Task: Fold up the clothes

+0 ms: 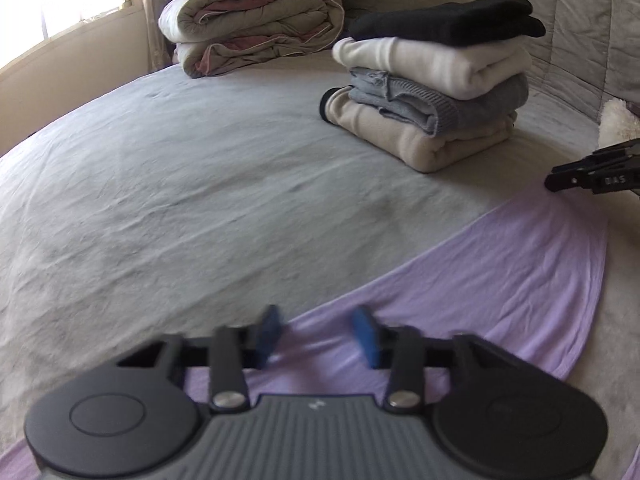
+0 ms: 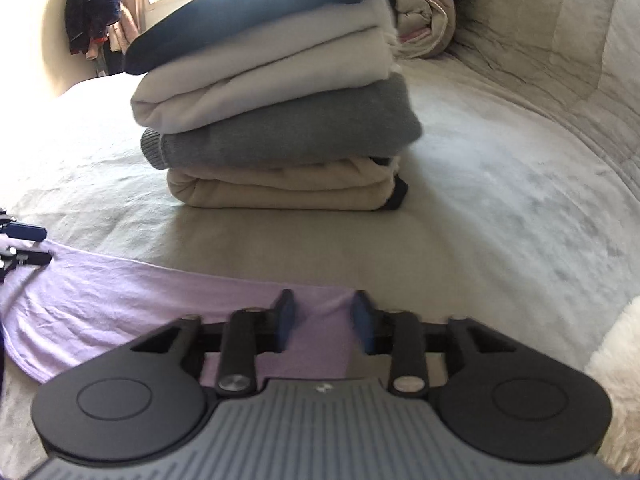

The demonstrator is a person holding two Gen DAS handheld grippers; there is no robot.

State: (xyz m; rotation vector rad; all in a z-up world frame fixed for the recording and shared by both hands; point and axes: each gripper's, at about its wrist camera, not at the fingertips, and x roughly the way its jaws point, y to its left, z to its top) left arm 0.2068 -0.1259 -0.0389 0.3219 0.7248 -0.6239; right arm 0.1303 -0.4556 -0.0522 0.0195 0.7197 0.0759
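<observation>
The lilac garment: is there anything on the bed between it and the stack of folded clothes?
Nothing visible. Only bare grey sheet lies between the lilac garment and the stack of folded clothes. Both tools are at the garment's near edge.

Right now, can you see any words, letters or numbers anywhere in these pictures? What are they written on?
"DAS" in pale letters on the black right gripper, seen from the left wrist camera; any letters beyond it are cut off at the picture's edge.
A small white mark on each gripper's ribbed grey body: a logo, too small to read.
The lilac cloth and the stack of folded clothes show no writing.
</observation>
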